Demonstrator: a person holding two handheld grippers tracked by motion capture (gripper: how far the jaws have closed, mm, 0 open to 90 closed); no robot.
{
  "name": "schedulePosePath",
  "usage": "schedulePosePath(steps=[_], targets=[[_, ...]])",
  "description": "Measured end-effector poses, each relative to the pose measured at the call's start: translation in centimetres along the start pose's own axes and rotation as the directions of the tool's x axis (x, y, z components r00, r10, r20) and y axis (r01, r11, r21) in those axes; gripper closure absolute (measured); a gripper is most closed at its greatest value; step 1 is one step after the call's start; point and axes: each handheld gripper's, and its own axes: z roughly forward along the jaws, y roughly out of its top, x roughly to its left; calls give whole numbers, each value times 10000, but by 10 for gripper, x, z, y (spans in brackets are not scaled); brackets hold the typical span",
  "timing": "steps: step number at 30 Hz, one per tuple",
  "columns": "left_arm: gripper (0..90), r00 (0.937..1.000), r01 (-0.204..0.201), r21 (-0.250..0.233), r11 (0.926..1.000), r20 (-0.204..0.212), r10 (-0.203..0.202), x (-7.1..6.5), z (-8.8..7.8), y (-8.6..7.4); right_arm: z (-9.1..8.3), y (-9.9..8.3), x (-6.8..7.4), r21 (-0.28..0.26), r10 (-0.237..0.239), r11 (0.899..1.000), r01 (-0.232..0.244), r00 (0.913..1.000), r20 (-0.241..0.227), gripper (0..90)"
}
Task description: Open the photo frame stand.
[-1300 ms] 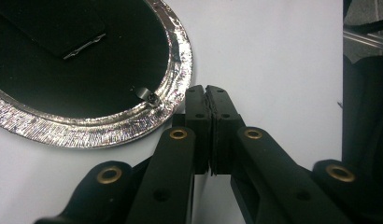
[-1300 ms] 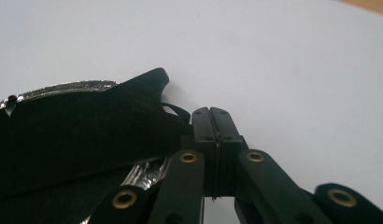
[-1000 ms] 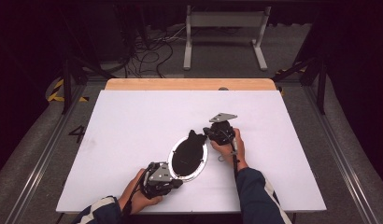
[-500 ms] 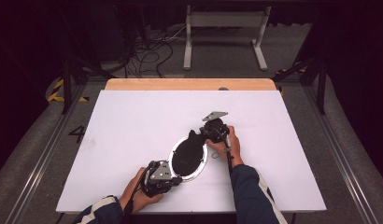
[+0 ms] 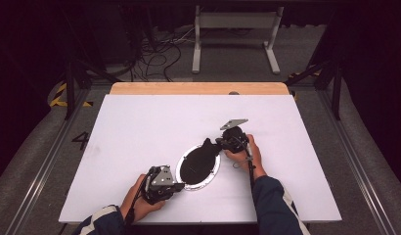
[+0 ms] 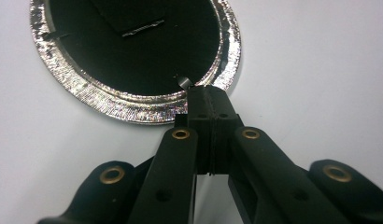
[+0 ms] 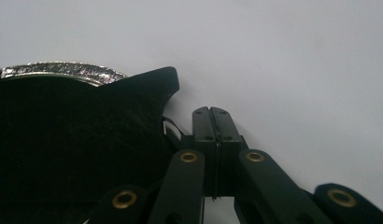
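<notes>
An oval foil tray with a black cover lies on the white table. My left gripper is shut, and its tips sit on the tray's near foil rim; in the left gripper view the left gripper has a small torn nick in the cover just beyond it. My right gripper is shut at the tray's far end. In the right gripper view the right gripper stands just right of a raised flap of the black cover. I cannot tell whether the flap is caught between its jaws.
The table's wooden back edge runs behind the white surface. A metal stand and cables sit on the floor beyond. A person's hands and sleeves come in from the near edge.
The right gripper shifted slightly left and back beside the tray's far end. The left gripper stayed at the near rim.
</notes>
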Motion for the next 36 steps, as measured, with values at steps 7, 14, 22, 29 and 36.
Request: schedulePosePath(steps=[7,14,22,29,36], targets=[[900,9994,185,101,9998,-285,-182,4,-2,-1,-16,-18,-3,-105,173,9998,-175,9995,-266,900],[900,9972,337,109,9994,-672,-329,14,-2,0,-34,-38,4,-115,-123,9999,121,9998,-141,900],[897,9950,435,42,9990,-898,-429,26,3,4,-47,-53,10,-166,-88,9998,86,9999,-98,900],[896,9948,400,28,9992,-936,-396,33,5,6,-49,-56,10,-271,56,9996,-57,10000,-22,900],[896,9956,685,83,9976,-650,-678,52,7,11,-51,-60,10,-344,130,9993,-132,9999,-65,900]])
